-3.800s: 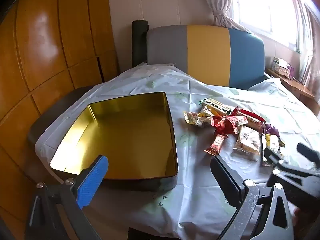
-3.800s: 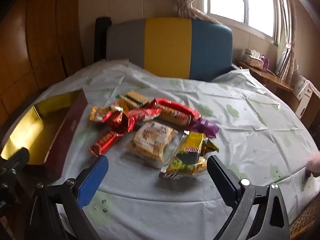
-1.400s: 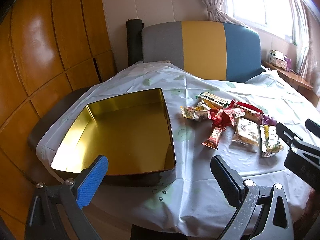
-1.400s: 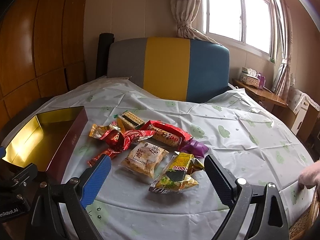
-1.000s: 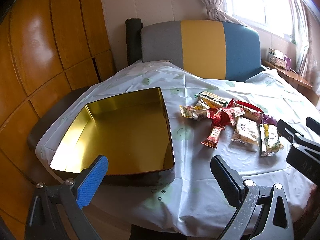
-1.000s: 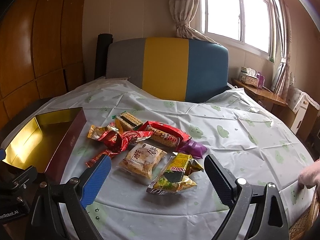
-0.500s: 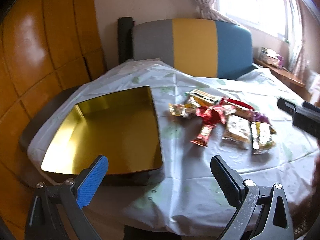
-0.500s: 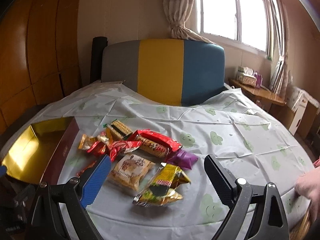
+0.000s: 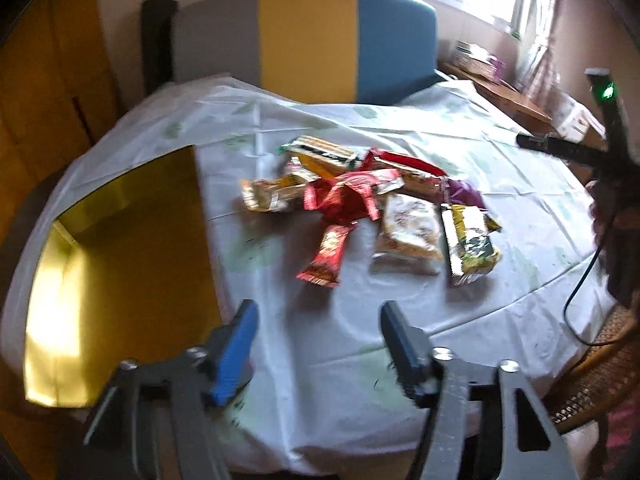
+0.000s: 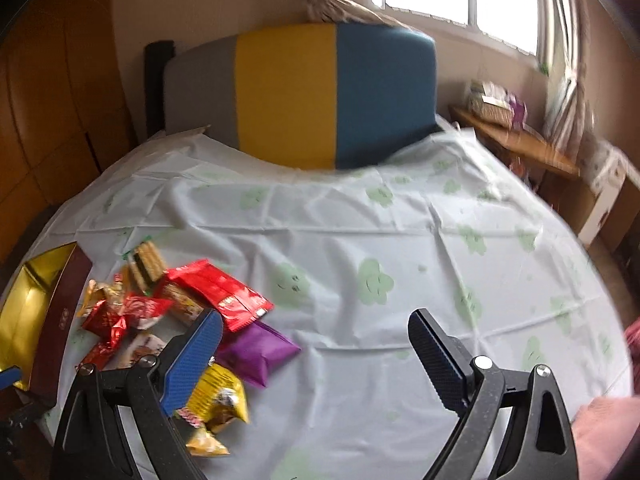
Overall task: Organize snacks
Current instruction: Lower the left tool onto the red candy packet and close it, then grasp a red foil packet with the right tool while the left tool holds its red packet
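A pile of wrapped snacks lies on the white clothed table; the same pile sits at the lower left of the right wrist view. A gold-lined tin box stands open left of the pile, and it also shows in the right wrist view. My left gripper is open and empty over the cloth, short of a red bar. My right gripper is open and empty, its blue finger above a yellow packet and a purple packet.
A grey, yellow and blue chair back stands behind the table. A wooden sideboard runs under the window at right. A wicker seat and a black cable are at the table's right edge.
Both grippers have swung to the right. The left one has narrowed and now faces the snack pile instead of the tin. The right one has moved forward, with the pile now at its lower left.
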Tool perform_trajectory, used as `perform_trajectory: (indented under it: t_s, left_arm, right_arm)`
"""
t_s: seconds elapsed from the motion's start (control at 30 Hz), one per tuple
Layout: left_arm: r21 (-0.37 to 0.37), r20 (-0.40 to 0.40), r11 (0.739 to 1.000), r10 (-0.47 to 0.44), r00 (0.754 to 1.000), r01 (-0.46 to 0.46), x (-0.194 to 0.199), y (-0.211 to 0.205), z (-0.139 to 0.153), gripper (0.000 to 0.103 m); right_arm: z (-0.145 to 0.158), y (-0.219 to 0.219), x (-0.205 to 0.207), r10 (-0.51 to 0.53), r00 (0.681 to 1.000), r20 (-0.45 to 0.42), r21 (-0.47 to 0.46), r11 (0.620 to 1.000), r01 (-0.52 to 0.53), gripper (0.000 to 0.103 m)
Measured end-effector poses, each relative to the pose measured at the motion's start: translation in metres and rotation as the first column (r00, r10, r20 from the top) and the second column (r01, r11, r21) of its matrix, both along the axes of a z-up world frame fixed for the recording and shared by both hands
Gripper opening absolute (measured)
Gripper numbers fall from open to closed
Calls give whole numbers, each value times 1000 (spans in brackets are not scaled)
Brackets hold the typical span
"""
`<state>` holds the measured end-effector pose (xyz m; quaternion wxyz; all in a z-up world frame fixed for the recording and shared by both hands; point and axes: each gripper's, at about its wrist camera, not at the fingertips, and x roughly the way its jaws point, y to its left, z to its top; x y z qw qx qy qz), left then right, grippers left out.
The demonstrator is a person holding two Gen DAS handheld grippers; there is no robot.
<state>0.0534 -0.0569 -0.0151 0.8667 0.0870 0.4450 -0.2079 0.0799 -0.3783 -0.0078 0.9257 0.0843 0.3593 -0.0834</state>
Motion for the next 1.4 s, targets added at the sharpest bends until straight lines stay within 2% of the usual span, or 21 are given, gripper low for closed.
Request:
perform_trajectory:
  t_s: [0.07,0.1,0.23,0.47,0.63,0.73,0.87,0.93,1.03,1.1,1.13,1.23,1.4]
  left_arm:
    - [23,-19,1000,-14,1000,15,15,-9,-5,49]
    - [26,-25,999,-23,999,23,20,-13,-8,47]
    - [60,-71,997,-37,997,41,48,-32,-27,25]
    - [149,-102,986,-55,993,70,79,-56,-54,26]
    - [136,-118,988,-56,991,72,96,-62,-66,28]
    - [121,-93,988,-83,992,94,90,-64,-66,21]
    - [111,-49,986,-118,992,123,59,-65,-65,21]
    - [101,-21,987,-122,992,123,40,-61,-62,21]
    - [87,-24,989,-115,993,117,19,-53,-67,21]
    - [67,-6,993,-96,995,96,8,-46,-70,21]
    - [60,-8,994,-86,996,86,4,-42,-71,21]
    - [25,-9,998,-64,998,65,-3,-31,-72,21]
    - [-10,-12,998,-61,998,60,-7,-23,-73,22]
  right_arm:
    - [-10,-6,7,-6,998,-61,42,999,9,95]
    - [-9,-7,8,-2,999,-54,55,998,5,95]
    - [-9,-3,9,24,998,-49,56,998,-21,95]
    - [-3,2,8,55,998,-30,61,997,-53,95]
    - [-1,1,9,55,998,-22,62,997,-54,95]
    - [-1,2,9,55,998,-25,47,997,-54,94]
    - [-3,7,10,81,996,-37,33,996,-80,85]
    - [-5,13,11,113,992,-52,28,993,-112,72]
    - [-9,27,12,187,980,-71,24,982,-186,63]
    - [-12,42,12,279,957,-81,50,960,-275,61]
    - [-14,55,13,347,933,-95,68,937,-341,60]
    - [-17,87,16,467,876,-119,104,884,-457,59]
    - [-10,163,34,654,739,-163,21,751,-660,59]
